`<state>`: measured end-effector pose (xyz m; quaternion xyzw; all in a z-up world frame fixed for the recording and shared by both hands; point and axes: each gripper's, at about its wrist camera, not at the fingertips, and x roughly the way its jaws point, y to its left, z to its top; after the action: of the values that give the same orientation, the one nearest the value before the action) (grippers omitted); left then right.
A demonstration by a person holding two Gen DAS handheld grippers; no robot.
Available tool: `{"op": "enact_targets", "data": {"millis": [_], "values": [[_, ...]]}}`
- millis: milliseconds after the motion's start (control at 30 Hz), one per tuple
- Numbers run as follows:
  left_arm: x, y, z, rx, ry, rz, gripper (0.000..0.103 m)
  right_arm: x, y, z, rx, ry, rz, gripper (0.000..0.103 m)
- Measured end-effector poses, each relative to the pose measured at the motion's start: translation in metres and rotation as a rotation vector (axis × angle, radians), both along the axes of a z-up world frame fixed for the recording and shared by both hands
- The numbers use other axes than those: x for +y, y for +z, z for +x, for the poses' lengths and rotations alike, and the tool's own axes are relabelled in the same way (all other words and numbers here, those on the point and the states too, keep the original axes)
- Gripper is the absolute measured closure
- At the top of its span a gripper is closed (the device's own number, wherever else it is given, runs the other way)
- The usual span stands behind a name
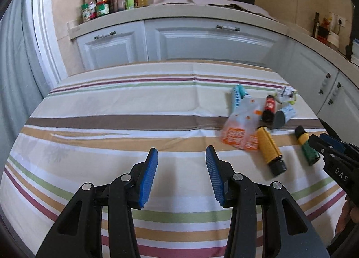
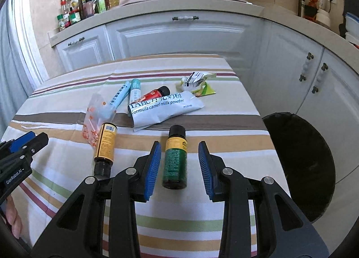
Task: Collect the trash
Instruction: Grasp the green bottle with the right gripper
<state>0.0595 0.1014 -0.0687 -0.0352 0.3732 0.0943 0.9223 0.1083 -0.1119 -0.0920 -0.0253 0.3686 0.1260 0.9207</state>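
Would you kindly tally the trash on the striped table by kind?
Bottles: 3, green bottle, yellow bottle, red bottle
Pouches: 2, milk powder pouch, orange-printed bag
Tubes: 2, pale blue tube, teal tube
Crumpled wrapper pile: 1
Total: 8

A table under a striped cloth (image 2: 157, 224) carries scattered trash: a green bottle (image 2: 175, 163) and a yellow bottle (image 2: 105, 143) lying flat, a milk powder pouch (image 2: 166, 110), an orange-printed bag (image 2: 92, 123), two blue tubes (image 2: 125, 96), crumpled wrappers (image 2: 197, 83).

Black tool (image 2: 179, 163) linkages, ribbed blue pads (image 2: 153, 168), silver rivets, white lettering
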Motion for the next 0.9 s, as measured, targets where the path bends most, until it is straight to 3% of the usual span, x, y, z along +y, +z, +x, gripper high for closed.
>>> {"op": "enact_targets", "data": {"millis": [267,400,667,900], "values": [[0.003,-0.005,0.001,0.015,-0.008,-0.015,0.052,0.01,-0.012,0.01,0.077,0.012,-0.046,0.07],[-0.002,-0.006,0.002,0.02,-0.022,-0.017,0.049,0.012,-0.015,0.012,0.099,0.029,-0.05,0.08],[-0.023,-0.005,0.004,0.024,-0.06,-0.028,0.048,0.001,-0.004,0.001,0.02,0.009,-0.052,0.08],[-0.055,-0.006,0.012,0.039,-0.12,-0.039,0.047,-0.034,0.003,-0.004,-0.027,-0.051,-0.034,0.08]]}}
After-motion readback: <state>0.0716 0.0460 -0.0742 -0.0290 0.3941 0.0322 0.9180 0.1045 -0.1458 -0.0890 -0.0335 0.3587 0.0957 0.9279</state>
